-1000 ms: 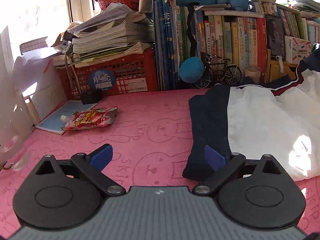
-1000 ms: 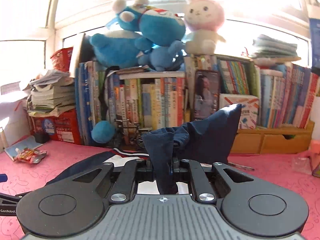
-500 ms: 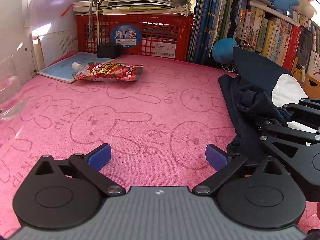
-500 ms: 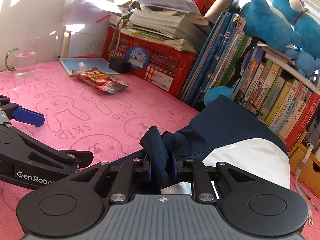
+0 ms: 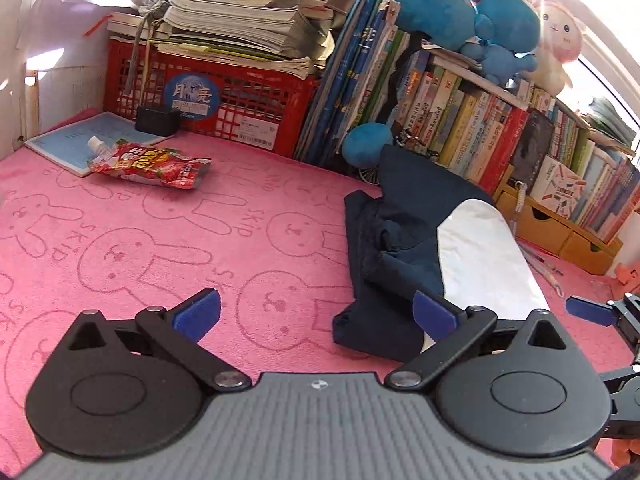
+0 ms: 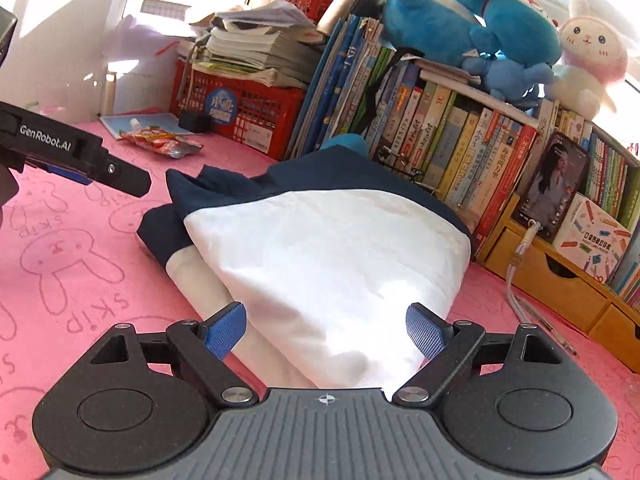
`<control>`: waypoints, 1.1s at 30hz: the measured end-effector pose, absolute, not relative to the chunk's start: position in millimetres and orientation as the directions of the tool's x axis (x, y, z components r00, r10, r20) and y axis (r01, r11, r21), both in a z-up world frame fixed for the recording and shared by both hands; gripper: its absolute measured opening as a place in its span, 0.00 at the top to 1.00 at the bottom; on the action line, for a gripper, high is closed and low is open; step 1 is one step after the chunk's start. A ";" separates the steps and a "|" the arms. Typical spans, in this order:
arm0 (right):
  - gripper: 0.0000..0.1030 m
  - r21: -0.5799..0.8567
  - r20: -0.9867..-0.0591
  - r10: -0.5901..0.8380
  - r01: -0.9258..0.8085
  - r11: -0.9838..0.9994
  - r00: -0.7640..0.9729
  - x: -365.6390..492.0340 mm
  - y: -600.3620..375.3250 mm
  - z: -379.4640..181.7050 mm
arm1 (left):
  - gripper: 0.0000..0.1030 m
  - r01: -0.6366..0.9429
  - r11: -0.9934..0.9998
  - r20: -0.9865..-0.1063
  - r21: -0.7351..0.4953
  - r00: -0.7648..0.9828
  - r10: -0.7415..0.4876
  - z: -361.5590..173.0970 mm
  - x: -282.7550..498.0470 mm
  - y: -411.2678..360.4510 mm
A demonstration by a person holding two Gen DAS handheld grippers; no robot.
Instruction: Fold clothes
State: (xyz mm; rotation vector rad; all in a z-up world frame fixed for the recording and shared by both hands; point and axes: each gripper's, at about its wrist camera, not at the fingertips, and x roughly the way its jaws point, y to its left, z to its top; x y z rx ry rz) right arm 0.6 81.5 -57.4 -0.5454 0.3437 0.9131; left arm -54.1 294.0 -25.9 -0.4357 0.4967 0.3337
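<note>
1. The garment point(image 6: 320, 256), navy and white, lies folded over on the pink rabbit-print cloth point(image 5: 120, 240), in front of the row of books point(image 6: 440, 136). In the right wrist view its white panel faces up, with navy fabric along the far edge and at the left corner.

2. The right gripper point(image 6: 326, 330) has just been opening; its blue pads stand wide apart. The near end of the white panel sits between them, but neither pad presses on it. The garment is not held.

3. The left gripper point(image 5: 316, 314) is likewise spread wide, over bare pink cloth just left of the garment's navy edge. Its right pad point(image 5: 434, 314) overlaps the navy fold in the picture; whether it touches cannot be told. Nothing is clamped.

4. In the left wrist view the garment point(image 5: 400, 256) shows a bunched navy sleeve section on its left side and the white panel on its right.

5. One blue tip of the right gripper point(image 5: 588, 312) shows at the right edge of the left wrist view, beyond the garment.

6. A red snack pouch point(image 5: 148, 164) lies well apart from the garment, near a red basket point(image 5: 256, 108) stacked with papers.

7. Blue and pink plush toys point(image 6: 500, 20) sit on top of the books.
</note>
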 end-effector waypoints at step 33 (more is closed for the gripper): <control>0.06 -0.206 -0.548 0.508 -0.696 0.688 0.664 42.8 49.6 -80.3 | 0.82 -0.469 0.797 -0.450 -0.380 0.847 0.284 -31.1 4.5 271.7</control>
